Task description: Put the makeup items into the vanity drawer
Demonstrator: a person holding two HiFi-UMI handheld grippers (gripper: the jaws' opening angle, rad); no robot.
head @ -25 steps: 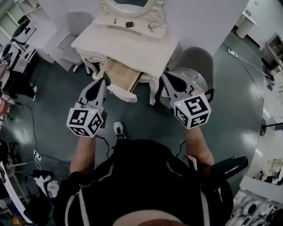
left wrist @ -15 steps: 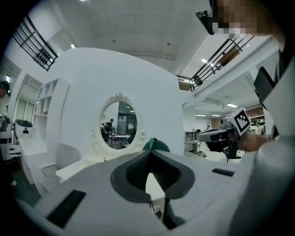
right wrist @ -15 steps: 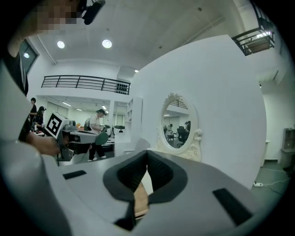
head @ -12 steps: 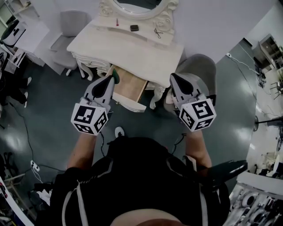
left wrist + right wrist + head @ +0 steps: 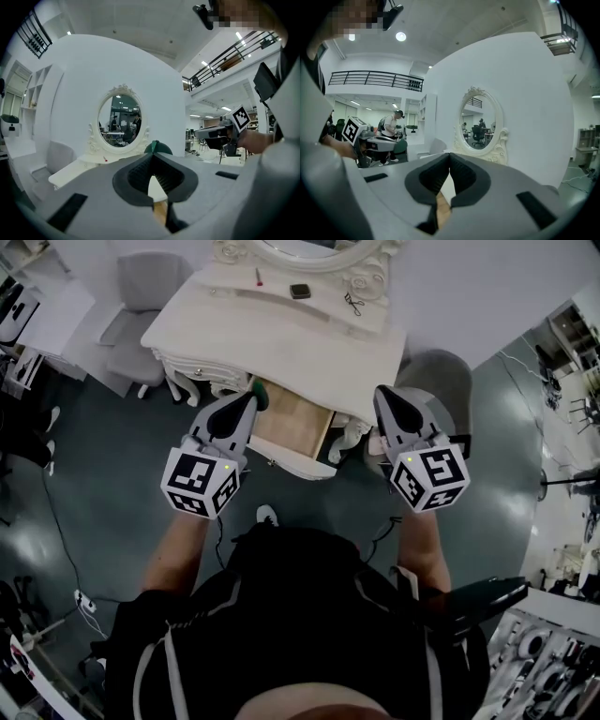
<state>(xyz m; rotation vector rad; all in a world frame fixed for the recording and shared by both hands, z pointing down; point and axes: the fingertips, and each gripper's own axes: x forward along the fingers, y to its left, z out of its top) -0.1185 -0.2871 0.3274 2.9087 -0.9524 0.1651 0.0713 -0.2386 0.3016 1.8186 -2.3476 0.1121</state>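
Note:
In the head view the white vanity (image 5: 272, 334) has its wooden drawer (image 5: 295, 423) pulled open below the front edge. My left gripper (image 5: 251, 399) is shut on a small green item (image 5: 257, 390), and its tip hangs over the drawer's left back corner. The green item (image 5: 157, 147) also shows just past the closed jaws of the left gripper (image 5: 152, 157). My right gripper (image 5: 382, 393) is shut with nothing in it, to the right of the drawer by the vanity's corner. A red lipstick (image 5: 259, 277), a black compact (image 5: 300, 292) and a small metal tool (image 5: 354, 304) lie near the mirror (image 5: 300, 247).
A grey chair (image 5: 141, 296) stands left of the vanity and another grey chair (image 5: 441, 376) stands behind my right gripper. Cables run over the dark floor (image 5: 84, 484). The oval mirror (image 5: 119, 117) and white wall fill the left gripper view.
Both grippers and the person have come closer to the vanity. The left gripper's tip with the green item has moved from left of the drawer to over its corner.

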